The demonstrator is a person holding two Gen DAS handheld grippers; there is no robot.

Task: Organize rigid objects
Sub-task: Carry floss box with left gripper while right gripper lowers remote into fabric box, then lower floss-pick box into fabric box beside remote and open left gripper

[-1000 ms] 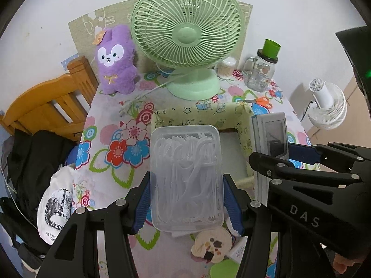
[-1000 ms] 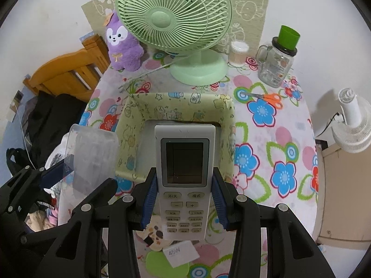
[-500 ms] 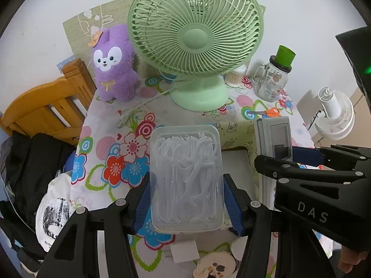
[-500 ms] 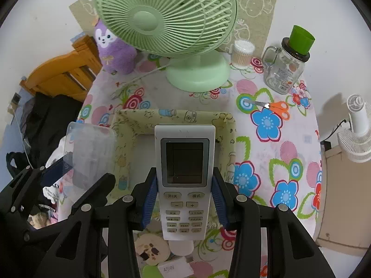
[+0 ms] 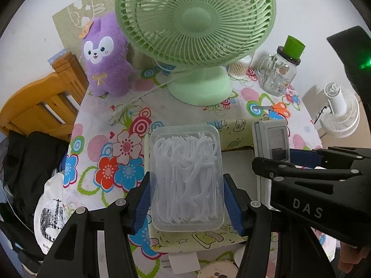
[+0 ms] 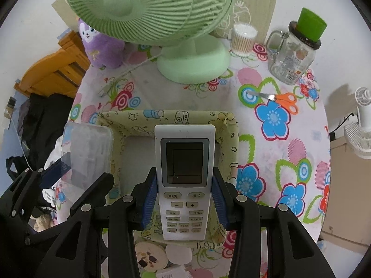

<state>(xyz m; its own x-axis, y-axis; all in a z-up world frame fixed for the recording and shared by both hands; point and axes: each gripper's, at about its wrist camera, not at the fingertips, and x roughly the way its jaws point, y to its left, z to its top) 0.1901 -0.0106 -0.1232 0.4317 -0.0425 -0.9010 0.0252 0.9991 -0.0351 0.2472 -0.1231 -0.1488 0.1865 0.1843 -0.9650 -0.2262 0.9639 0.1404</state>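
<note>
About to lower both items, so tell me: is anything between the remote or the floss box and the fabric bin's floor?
Nothing visible. The remote and floss box hang over the bin, whose visible floor looks bare; the parts under each item are hidden.

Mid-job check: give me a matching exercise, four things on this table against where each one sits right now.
Things:
1. floss pick box
2. remote control
3. orange scissors
4. purple plush

Places:
A. flat on the tablecloth, right of the fabric basket
B. clamped in the right gripper
C. upright beside the green fan
D. clamped in the left gripper

Pairs: 1-D, 2-B, 3-A, 4-C
</note>
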